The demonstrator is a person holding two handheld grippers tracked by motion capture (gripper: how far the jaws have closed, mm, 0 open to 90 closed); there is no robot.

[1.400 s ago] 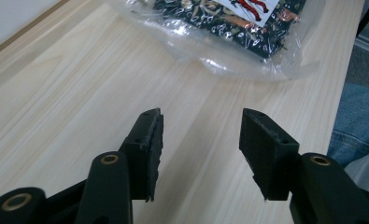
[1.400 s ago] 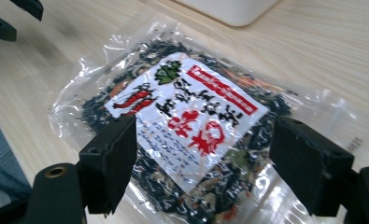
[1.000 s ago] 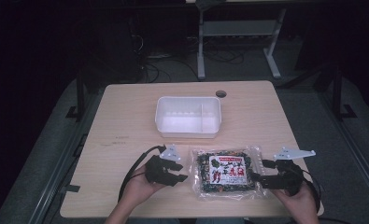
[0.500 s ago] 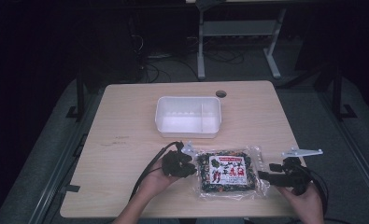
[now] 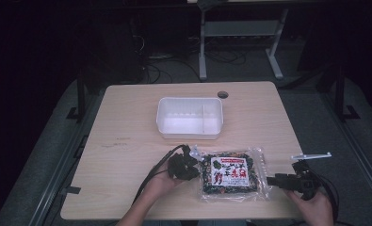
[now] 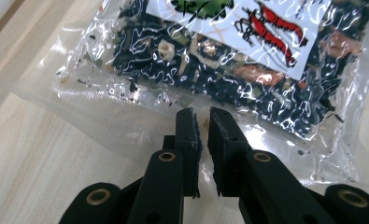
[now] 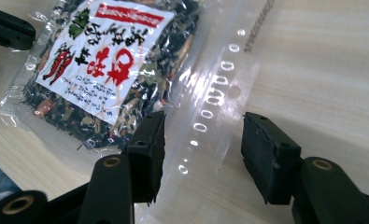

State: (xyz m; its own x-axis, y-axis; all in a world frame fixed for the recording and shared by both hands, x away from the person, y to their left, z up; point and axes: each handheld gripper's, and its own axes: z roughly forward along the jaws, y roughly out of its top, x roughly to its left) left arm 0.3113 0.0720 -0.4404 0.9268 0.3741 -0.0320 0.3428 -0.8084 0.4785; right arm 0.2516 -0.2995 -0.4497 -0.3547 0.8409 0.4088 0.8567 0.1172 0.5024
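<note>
A clear packet of dried mix (image 5: 233, 175) lies flat on the wooden table (image 5: 127, 122), near its front edge and at about 6 o'clock from the white divided tub (image 5: 190, 117), which sits well apart from it toward the middle of the tabletop. The packet carries a white label with red and green print, and its dark contents fill the middle, leaving a clear sealed border all round. The left gripper (image 5: 193, 165) sits at the packet's 9 o'clock edge, held by the person's left hand (image 5: 162, 181); in the left gripper view (image 6: 203, 126) its two black jaws stand almost together, clenched on the thin clear border of the packet (image 6: 219, 60), with the film running in between the pads. The right gripper (image 5: 270, 180) lies at the packet's 3 o'clock edge in the right hand (image 5: 311, 205), pointing toward 9 o'clock across the table. In the right gripper view (image 7: 203, 149) its jaws have just been closing and straddle the clear sealed strip with its row of printed ovals, but a gap shows on both sides and the pads do not press the film, so that grip is not yet made. The packet (image 7: 107, 65) rests on the table at both ends, with the left gripper's black tip visible at 10 o'clock in that view.
</note>
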